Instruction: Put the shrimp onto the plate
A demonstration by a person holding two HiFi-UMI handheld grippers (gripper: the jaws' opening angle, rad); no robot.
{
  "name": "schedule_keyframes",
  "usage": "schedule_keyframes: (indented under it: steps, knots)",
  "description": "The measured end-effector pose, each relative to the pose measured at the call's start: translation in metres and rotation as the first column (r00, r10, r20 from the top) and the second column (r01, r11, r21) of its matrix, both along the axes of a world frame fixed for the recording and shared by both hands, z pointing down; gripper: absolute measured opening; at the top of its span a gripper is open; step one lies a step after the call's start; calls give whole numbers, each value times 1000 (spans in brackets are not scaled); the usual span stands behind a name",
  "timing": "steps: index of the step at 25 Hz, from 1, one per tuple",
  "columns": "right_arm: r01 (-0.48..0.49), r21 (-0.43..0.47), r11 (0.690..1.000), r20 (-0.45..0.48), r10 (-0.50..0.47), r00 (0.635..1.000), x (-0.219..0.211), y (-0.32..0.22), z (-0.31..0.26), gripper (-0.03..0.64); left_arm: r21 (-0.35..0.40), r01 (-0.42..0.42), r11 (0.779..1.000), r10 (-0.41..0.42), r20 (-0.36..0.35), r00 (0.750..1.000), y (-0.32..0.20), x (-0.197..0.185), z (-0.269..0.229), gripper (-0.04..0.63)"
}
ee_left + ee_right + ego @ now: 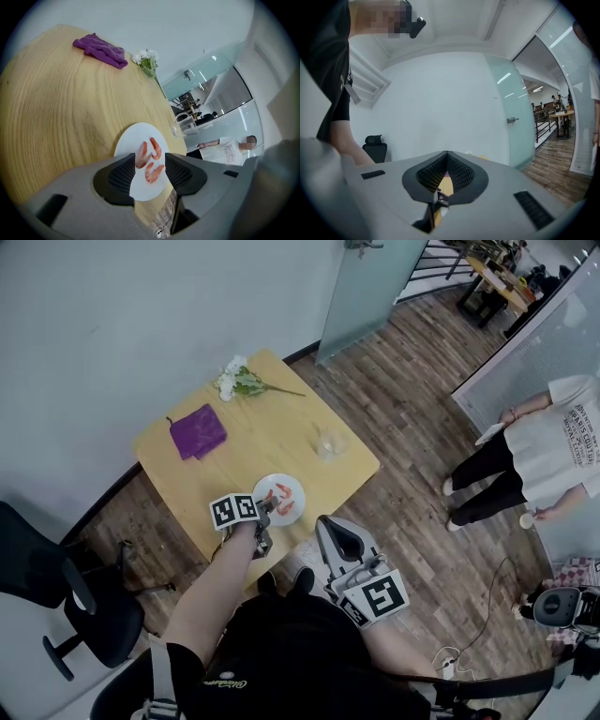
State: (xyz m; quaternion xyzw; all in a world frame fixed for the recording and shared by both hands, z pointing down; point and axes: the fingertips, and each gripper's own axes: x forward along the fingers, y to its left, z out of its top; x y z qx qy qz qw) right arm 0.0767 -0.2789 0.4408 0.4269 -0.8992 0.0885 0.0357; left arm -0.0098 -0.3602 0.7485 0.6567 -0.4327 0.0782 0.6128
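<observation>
On the round white plate (125,142) at the near edge of the light wooden table (56,108), three curled pink shrimp (151,159) lie close together, their long axes roughly along the claw's line of sight. They sit just below the left gripper (150,163), whose jaws stand wide apart and hold nothing. The right gripper (447,153) hangs off the table with its jaws pressed together and empty, so the left is nearer; the plate's near rim is hidden behind the left jaws, and no loose shrimp shows elsewhere.
</observation>
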Motion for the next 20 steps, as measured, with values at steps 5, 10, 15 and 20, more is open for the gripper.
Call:
schedule_keyframes:
  steps: [5, 10, 15, 20]
  knots:
    - [1, 9, 1000, 2, -1, 1000, 0, 2, -3, 3, 12, 1, 1000, -1, 23, 1000, 2, -6, -4, 222]
    - [10, 14, 1000, 5, -10, 1000, -3, 4, -4, 3, 47, -14, 999, 12, 46, 999, 3, -10, -12, 222]
    - [18, 16, 1000, 7, -18, 1000, -5, 4, -6, 3, 167, -90, 982, 69, 124, 990, 1, -9, -42, 222]
    - [22, 34, 999, 13, -23, 1000, -7, 4, -10, 3, 367, -166, 915, 83, 233, 969, -1, -9, -98, 142]
